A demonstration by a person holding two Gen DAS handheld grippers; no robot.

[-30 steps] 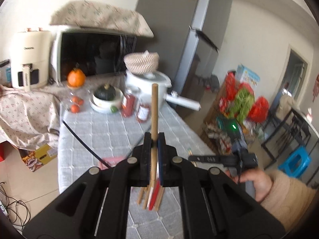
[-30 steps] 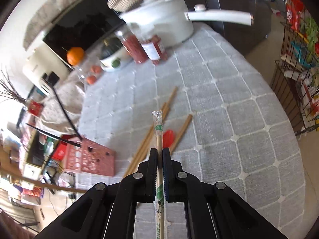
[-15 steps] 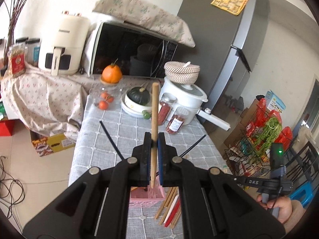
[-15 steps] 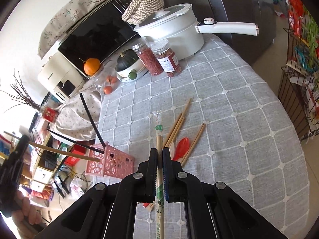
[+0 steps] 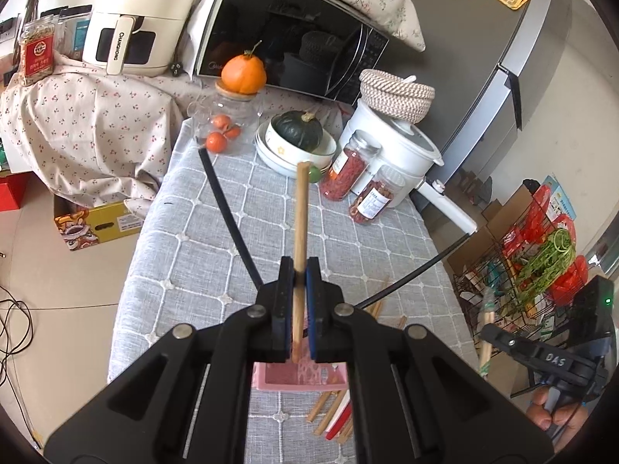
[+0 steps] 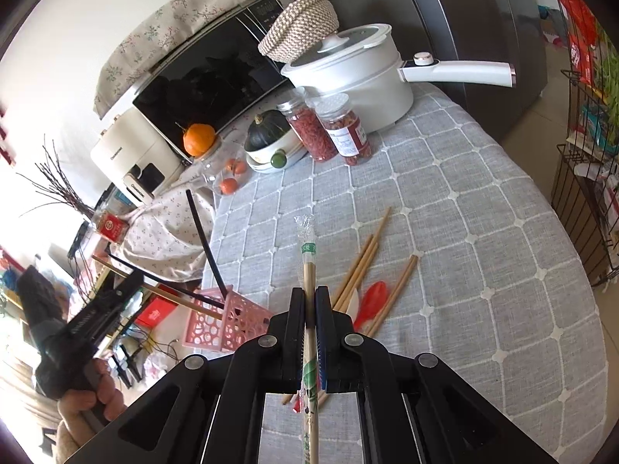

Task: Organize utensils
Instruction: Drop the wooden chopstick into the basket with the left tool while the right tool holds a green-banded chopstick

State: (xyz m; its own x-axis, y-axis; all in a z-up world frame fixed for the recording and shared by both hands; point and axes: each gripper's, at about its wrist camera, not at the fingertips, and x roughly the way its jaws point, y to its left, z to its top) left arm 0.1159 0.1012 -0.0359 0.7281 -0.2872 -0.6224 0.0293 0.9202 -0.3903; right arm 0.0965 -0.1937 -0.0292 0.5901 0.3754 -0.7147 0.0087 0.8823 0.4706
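While the left gripper (image 5: 298, 270) is pinching a bare wooden chopstick (image 5: 300, 212) between its pressed-together pads, that stick is pointing up and away past the fingertips, its lower end hanging just above the pink perforated basket (image 5: 298, 377) directly beneath the jaws. Two black chopsticks (image 5: 224, 208) are leaning out of that basket, one slanting away to the left of the claw, the other to the right. Beyond and below the basket, more wooden chopsticks (image 5: 329, 413) are lying on the grey checked tablecloth (image 5: 193, 263).

The right gripper (image 6: 309, 297) is clamping a paper-wrapped chopstick (image 6: 308, 266), whose wrapped tip is sticking out ahead of the fingertips. Just right of this claw, loose wooden chopsticks (image 6: 363, 263) and a red spoon (image 6: 371, 297) are resting on the cloth; the pink basket (image 6: 224, 324) is sitting to its left, near the table edge.
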